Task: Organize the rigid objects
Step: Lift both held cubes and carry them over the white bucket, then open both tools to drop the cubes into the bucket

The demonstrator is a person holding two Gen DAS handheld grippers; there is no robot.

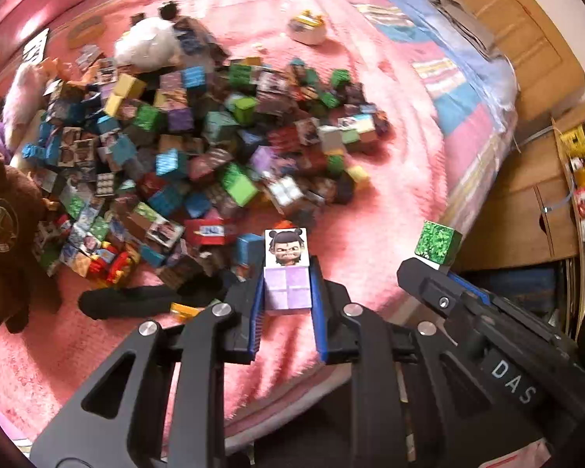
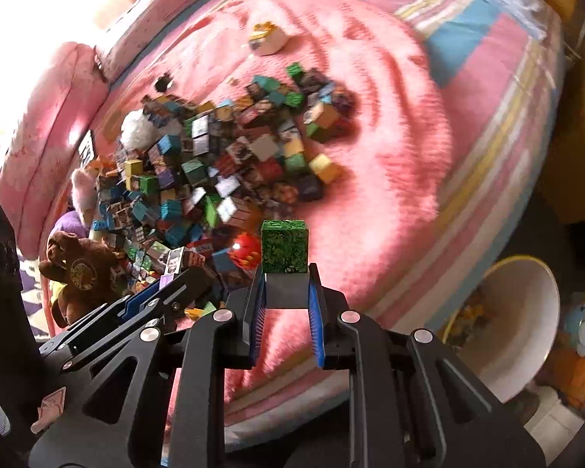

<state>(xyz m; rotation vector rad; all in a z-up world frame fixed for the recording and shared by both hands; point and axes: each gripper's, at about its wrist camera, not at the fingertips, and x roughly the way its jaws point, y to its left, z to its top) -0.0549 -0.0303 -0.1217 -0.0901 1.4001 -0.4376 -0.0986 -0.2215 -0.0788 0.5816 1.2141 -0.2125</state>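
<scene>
My left claw (image 1: 286,292) pinches the face-printed cube (image 1: 287,273); my right claw (image 2: 286,292) pinches the green cube (image 2: 284,247). Advise level carriage clear of the bed's (image 1: 390,195) near edge.

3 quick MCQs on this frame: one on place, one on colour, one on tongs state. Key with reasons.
1. Where does the cube pile lie?
A. on a pink blanket
B. in a white bowl
C. on a wooden floor

2. What colour is the printed face of the cube in the right tongs?
A. yellow
B. green
C. red

3. What are the left tongs doing?
A. hanging open
B. shut on nothing
C. shut on a cube with a cartoon face

Key: 1 A, the pink blanket lies under the pile. 2 B, the green cube shows a leafy print. 3 C, the face cube sits between the fingers.
</scene>
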